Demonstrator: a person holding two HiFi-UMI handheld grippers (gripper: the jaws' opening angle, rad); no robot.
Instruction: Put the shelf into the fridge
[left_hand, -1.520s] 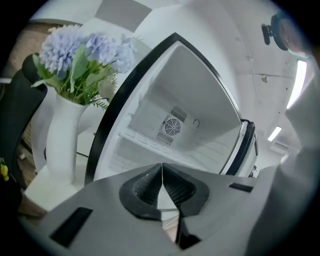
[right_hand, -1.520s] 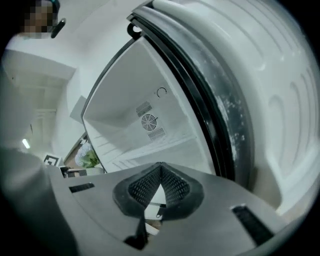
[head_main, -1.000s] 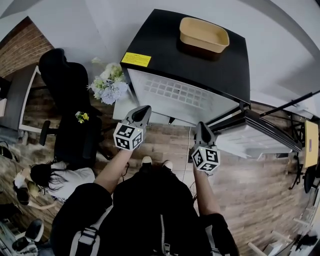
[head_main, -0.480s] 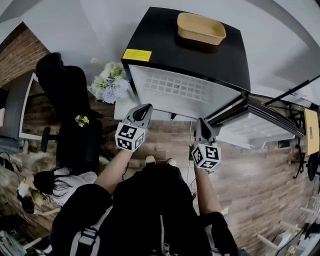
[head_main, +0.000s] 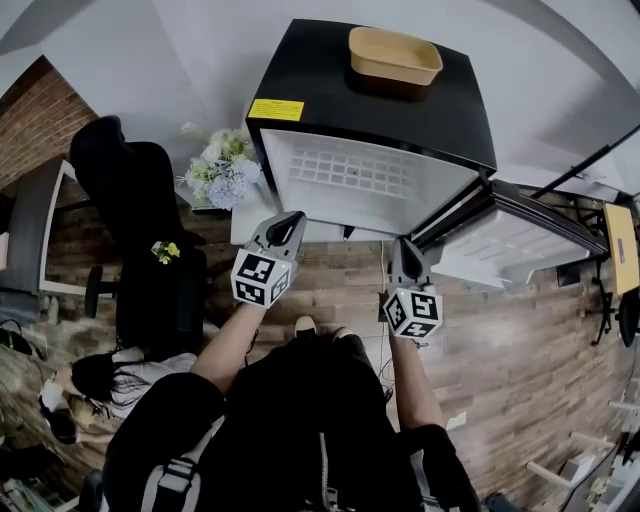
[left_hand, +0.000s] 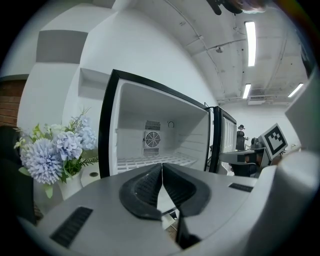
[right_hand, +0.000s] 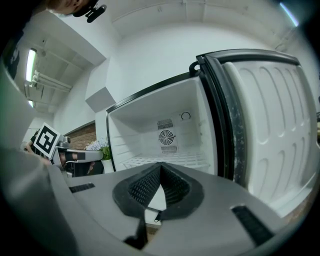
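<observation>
The white wire-grid shelf (head_main: 360, 172) lies flat low inside the open black compact fridge (head_main: 400, 110), seemingly seated on the side ledges, though its rear edge is hard to make out. Both tools hang just in front of the opening, clear of the shelf. The left gripper (head_main: 290, 218) has its fingers pressed together on nothing, and so does the right gripper (head_main: 403, 250). To finish well, confirm the shelf sits level on matching ledges and fully back beneath the round fan grille (left_hand: 152, 140), so the white ribbed door (right_hand: 270, 130) can close. Keep the left side away from the pale blue flower bunch (head_main: 222, 170)
</observation>
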